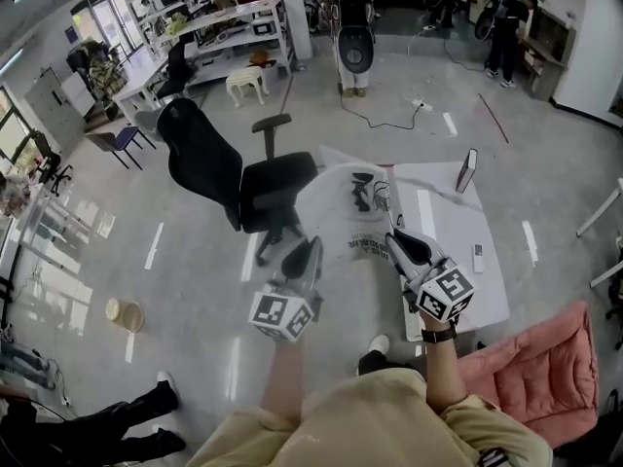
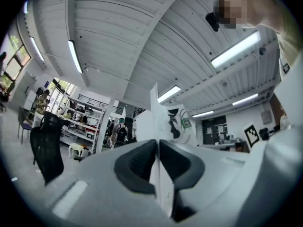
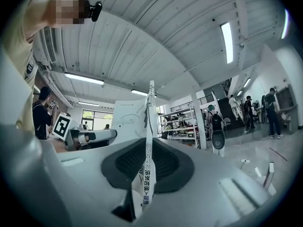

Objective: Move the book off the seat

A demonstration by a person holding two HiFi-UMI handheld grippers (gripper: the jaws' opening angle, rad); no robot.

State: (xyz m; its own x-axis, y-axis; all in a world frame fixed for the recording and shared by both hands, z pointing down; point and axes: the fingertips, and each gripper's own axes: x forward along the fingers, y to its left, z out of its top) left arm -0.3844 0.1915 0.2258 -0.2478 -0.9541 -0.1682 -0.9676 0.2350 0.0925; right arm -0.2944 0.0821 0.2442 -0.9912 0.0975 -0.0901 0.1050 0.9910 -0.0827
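Book (image 1: 352, 205) pages, white and spread open, hung in mid-air between the two grippers at the centre of the head view. The left gripper (image 1: 306, 253) was closed on the book's lower edge at about 7 o'clock from the book's middle. In the left gripper view its dark pads were pinched onto a thin white sheet of the book (image 2: 163, 124), which rose straight up out of the left gripper (image 2: 157, 149). The right gripper (image 1: 397, 241) was clamped on the opposite lower corner, at about 4 o'clock from the book's middle. In the right gripper view the right gripper (image 3: 149, 159) had the book (image 3: 149, 122) edge-on between its jaws, with a printed strip running down between the pads.

The black office chair (image 1: 209, 168) stood at 9 o'clock from the book, with its seat (image 1: 277, 181) bare on top. The book's left edge overlapped the seat's right side in the head view; it appeared to be lifted clear of it, though the steep angle left that uncertain. A white mat (image 1: 458, 232) lay on the floor (image 1: 195, 290) at 3 o'clock from the book, and a pink cushion (image 1: 540, 368) sat at 5 o'clock, well apart.
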